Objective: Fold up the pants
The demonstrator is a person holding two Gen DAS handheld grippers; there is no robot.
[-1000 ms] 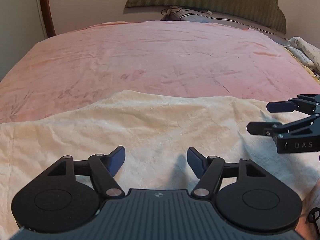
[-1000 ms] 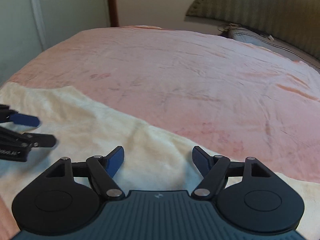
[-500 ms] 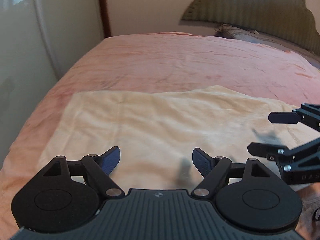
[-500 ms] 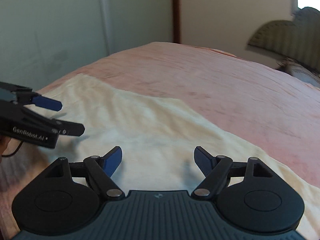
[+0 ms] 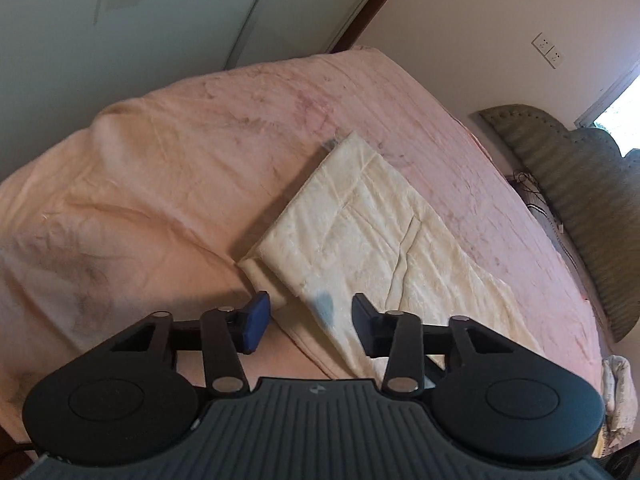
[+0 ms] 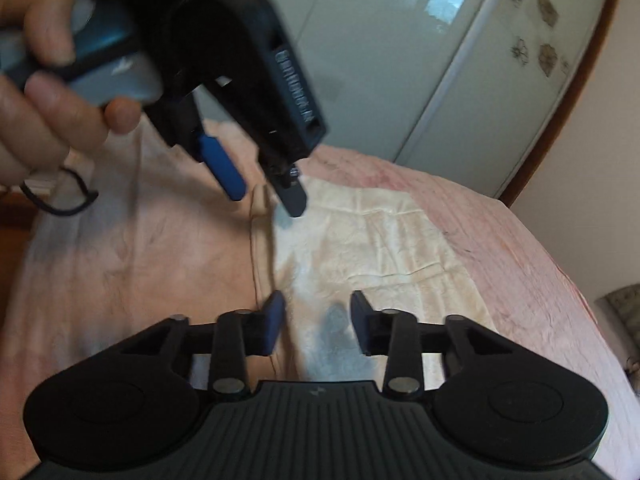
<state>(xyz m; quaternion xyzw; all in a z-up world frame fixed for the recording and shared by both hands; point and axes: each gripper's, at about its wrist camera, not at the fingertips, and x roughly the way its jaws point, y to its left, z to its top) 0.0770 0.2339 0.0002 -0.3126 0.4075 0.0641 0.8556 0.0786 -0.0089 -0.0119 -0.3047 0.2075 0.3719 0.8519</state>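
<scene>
We see cream pants (image 5: 360,232) lying folded, long and flat, on pink bedspread (image 5: 160,184). Our left tongs (image 5: 308,320) hover over near end of pants, jaws part-way apart after just closing in, no cloth pinched. Our right tongs (image 6: 316,322) likewise hover over pants edge, jaws just narrowed, gap clear, nothing gripped. Hand (image 6: 44,76) holds left tool up in right view. Wardrobe door (image 6: 400,60) behind bed.

A home bedroom is showing here: a bed (image 5: 168,168) wearing a pink cover, a padded headboard (image 5: 576,184) standing against the wall, wardrobe doors (image 6: 400,60) and a wall socket (image 5: 547,50) sitting behind.
</scene>
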